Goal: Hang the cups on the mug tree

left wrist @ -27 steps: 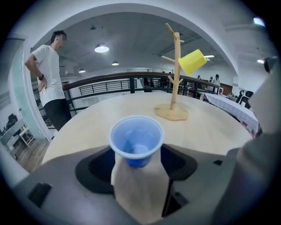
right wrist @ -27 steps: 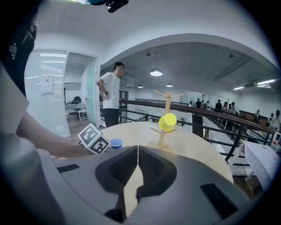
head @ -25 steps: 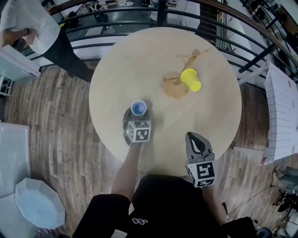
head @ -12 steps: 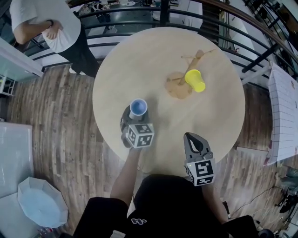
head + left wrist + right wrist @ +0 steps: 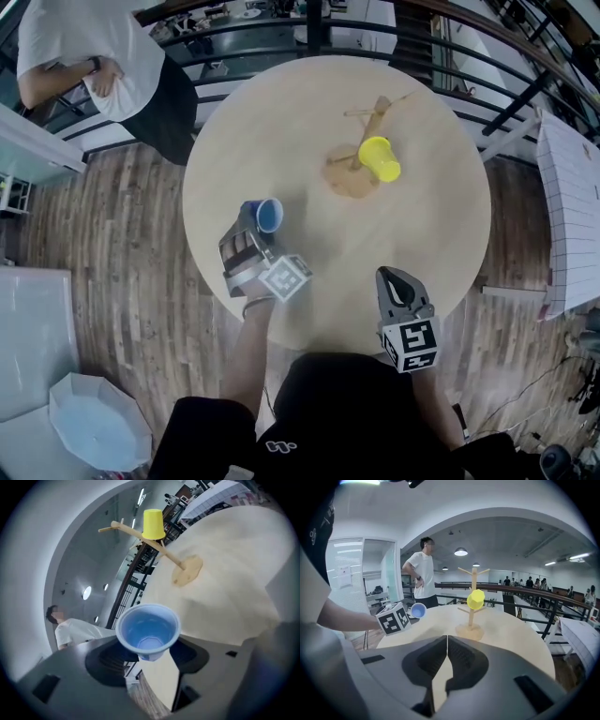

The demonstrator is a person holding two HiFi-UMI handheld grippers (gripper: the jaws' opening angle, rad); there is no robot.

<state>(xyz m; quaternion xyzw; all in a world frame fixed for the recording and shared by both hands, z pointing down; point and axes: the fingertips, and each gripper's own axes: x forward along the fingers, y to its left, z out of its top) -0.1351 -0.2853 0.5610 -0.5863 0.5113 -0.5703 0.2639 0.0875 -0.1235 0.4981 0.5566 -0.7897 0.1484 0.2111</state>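
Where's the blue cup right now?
Head view, left side: the blue cup sits tipped in the left tongs over the table, with the mug tree and its yellow cup farther right.

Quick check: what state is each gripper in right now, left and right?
Left gripper: closed on the blue cup.
Right gripper: closed, empty.

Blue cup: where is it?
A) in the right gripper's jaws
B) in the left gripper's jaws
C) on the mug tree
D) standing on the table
B: the left gripper view shows the blue cup gripped at its base by the left gripper; only the yellow cup hangs on the mug tree.
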